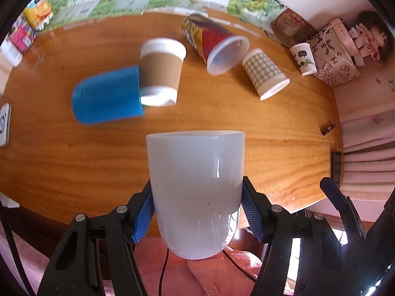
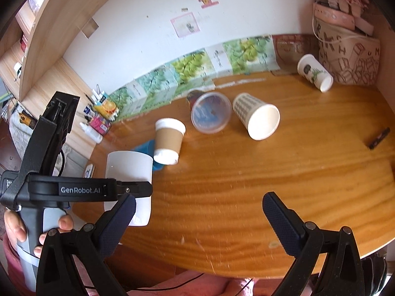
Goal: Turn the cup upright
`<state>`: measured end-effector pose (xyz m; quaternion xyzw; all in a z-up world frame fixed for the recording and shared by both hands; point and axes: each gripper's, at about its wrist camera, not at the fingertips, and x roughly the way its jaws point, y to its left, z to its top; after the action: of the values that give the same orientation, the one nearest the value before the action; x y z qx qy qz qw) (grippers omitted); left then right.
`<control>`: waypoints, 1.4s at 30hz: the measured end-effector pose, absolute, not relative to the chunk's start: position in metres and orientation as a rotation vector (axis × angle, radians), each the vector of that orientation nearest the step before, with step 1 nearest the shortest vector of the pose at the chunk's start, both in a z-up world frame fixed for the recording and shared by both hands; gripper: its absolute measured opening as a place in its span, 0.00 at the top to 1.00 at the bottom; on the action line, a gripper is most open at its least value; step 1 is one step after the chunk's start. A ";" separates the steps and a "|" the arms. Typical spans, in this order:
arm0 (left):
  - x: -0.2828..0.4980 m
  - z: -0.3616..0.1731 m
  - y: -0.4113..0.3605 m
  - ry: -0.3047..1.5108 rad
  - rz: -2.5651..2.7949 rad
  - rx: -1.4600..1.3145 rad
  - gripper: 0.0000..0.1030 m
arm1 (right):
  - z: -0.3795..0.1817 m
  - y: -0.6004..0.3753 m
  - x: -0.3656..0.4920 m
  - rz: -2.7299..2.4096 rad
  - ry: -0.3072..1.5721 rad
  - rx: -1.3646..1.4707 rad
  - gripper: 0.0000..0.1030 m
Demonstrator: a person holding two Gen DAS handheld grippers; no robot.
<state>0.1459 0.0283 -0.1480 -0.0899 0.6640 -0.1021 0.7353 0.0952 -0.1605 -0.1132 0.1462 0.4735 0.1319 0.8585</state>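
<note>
The left gripper is pinching the white plastic cup between its blue-padded fingers, one pad pressing on each side wall; the cup is standing rim-up at the near edge of the wooden table, its rounded base hanging past that edge in the left wrist view. The right wrist view is showing the same cup from the side, its lower half partly hidden by the black gripper body marked GenRobot.AI and by the person's hand wrapping the grey handle. Whether the base is touching the table cannot be told from either view. The right gripper is hovering over bare tabletop to the right of the white cup, its fingers spread wide and holding nothing. Beyond the white cup, a blue cup is lying on its side, with a brown-sleeved paper cup tilted against it. Farther right of these, a colourful printed plastic cup and a checked paper cup are lying on their sides; only the right wrist view is looking into their open mouths. A small illustrated paper cup is lying beside a lettered box in the far right corner.
</note>
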 end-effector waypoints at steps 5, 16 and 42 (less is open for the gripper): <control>0.128 -0.161 0.025 1.474 -0.226 -0.249 0.34 | -0.124 -0.164 0.085 0.282 1.046 0.291 0.00; 0.114 -0.179 0.018 1.486 -0.247 -0.297 0.34 | -0.141 -0.167 0.077 0.322 1.109 0.264 0.00; 0.142 -0.207 0.020 1.573 -0.243 -0.295 0.29 | -0.201 -0.168 0.097 0.318 1.233 0.476 0.00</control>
<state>0.1418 0.0200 -0.2075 -0.1317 0.7033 -0.1086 0.6901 0.0971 -0.1683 -0.2015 0.2202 0.5703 0.1472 0.7776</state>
